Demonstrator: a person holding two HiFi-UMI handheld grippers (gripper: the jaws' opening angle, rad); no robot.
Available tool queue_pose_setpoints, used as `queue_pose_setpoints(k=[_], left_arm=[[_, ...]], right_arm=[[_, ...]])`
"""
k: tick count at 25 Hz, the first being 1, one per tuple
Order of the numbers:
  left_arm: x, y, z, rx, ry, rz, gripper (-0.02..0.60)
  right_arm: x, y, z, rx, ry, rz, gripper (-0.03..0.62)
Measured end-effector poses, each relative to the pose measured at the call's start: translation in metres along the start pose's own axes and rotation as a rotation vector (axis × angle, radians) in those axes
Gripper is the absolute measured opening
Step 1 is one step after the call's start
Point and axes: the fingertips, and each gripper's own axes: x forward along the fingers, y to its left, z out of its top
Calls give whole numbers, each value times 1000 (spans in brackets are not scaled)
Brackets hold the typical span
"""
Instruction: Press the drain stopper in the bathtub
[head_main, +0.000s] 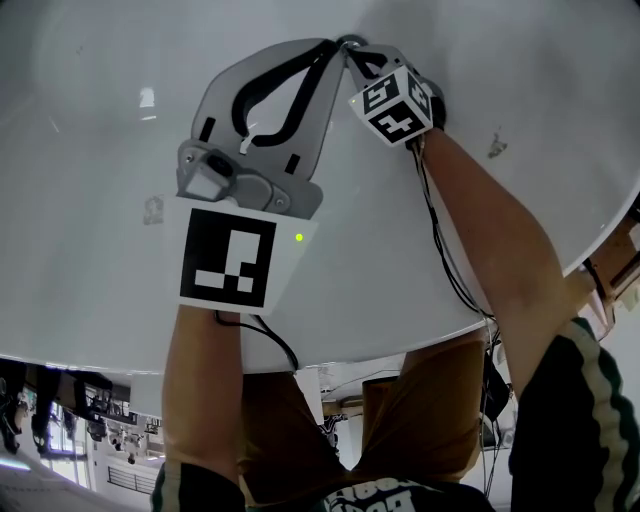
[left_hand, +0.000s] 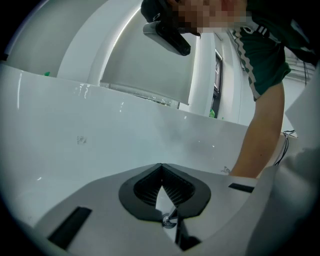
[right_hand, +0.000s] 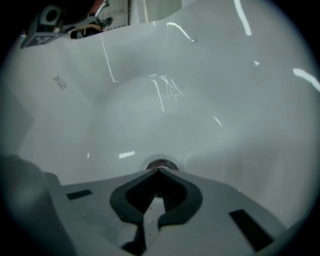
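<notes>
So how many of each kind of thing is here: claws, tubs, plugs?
Claws: 2 (left claw, right claw, both closed at the tips)
Bathtub: 1
Drain stopper: 1, just beyond the right claw's tips
Total: 4

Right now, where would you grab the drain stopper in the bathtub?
Its flat top, from straight above. The drain stopper sits low and round in the bathtub floor, with no edge to pinch, so probably press its middle with shut jaws. The right gripper, shut, has its tips at it.
</notes>
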Motion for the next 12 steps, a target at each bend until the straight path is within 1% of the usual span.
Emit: queue_pose_setpoints(k=[7, 10, 12], left_arm=[[2, 6, -9, -19, 16, 3, 8], [2, 6, -9, -29, 15, 1, 8], [4, 4, -5, -32, 1, -6, 8]], right_arm=[[22, 0, -16, -16, 93, 12, 15], [22, 2, -14, -10, 106, -1, 15], [23, -1, -14, -23, 134, -27, 15]])
